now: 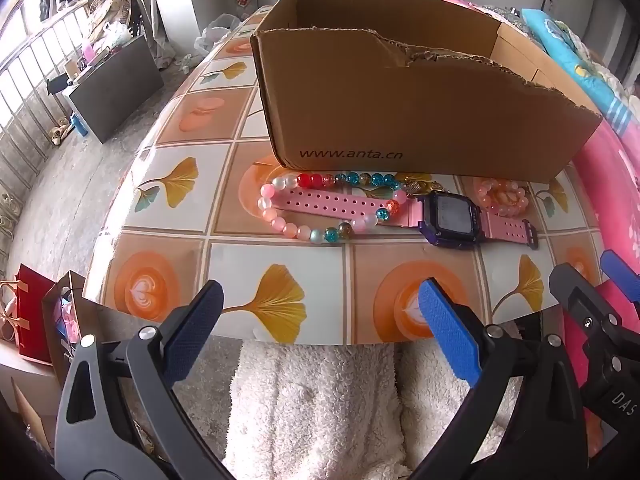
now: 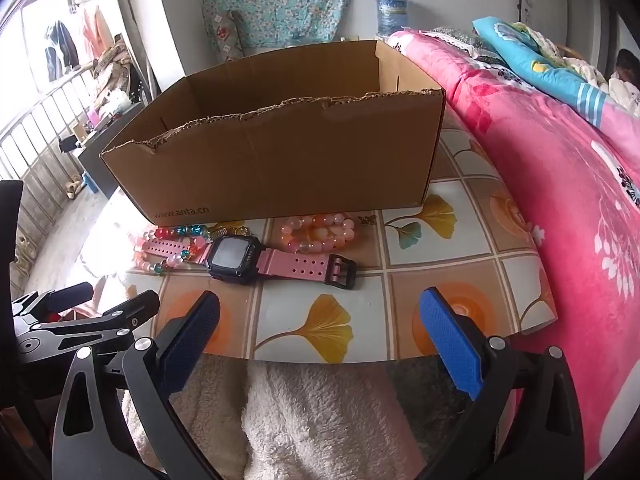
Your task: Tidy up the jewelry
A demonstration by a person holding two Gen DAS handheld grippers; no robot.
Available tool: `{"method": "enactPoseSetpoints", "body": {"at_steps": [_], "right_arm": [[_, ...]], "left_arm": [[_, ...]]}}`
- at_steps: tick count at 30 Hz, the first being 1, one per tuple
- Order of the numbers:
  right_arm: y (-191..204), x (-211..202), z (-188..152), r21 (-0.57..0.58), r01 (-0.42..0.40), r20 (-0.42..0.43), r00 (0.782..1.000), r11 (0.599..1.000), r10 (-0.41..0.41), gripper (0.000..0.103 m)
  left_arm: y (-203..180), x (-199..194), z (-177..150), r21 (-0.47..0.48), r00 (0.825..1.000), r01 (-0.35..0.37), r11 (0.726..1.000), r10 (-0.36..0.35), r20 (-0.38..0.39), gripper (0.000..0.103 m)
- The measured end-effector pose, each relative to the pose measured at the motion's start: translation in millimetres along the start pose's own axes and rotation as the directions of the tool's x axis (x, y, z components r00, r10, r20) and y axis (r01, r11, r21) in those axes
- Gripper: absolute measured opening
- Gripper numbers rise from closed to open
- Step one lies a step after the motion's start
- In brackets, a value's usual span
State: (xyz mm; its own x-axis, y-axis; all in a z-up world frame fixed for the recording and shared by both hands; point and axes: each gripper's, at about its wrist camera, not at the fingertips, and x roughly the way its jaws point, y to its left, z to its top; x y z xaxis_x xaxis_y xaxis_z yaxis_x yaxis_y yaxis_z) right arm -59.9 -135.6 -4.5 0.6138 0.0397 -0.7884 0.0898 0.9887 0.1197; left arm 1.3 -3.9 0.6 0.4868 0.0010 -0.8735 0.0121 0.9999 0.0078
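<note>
A plain brown cardboard box [image 1: 400, 108] with dark printed lettering sits on a tablecloth [image 1: 280, 252] checked in tan and white squares — yellow ginkgo leaves, orange circles with white hearts. A watch [image 2: 236, 258] has a pink strap and dark purple case. One bead bracelet [image 1: 320, 206] mixes pink, red and turquoise; another [image 2: 320, 232] is peach-pink. Gripper pads [image 2: 452, 344] are blue — arms black.

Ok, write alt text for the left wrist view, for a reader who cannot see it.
A pink-strapped watch, a multicoloured bead bracelet draped over its strap and a coiled pink bead bracelet lie on a leaf-patterned tablecloth, just in front of an open cardboard box. The left gripper hangs near the table edge, blue-padded fingers open and empty.
</note>
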Motion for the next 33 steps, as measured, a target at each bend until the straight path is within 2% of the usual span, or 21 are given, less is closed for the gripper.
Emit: {"method": "enactPoseSetpoints", "body": {"at_steps": [33], "right_arm": [[5.2, 1.7, 1.3, -0.009, -0.009, -0.017, 1.0, 1.0, 0.008, 0.098]], "left_arm": [[2.3, 0.4, -0.6, 0.002, 1.0, 0.009, 1.0, -0.009, 0.0, 0.094]]}}
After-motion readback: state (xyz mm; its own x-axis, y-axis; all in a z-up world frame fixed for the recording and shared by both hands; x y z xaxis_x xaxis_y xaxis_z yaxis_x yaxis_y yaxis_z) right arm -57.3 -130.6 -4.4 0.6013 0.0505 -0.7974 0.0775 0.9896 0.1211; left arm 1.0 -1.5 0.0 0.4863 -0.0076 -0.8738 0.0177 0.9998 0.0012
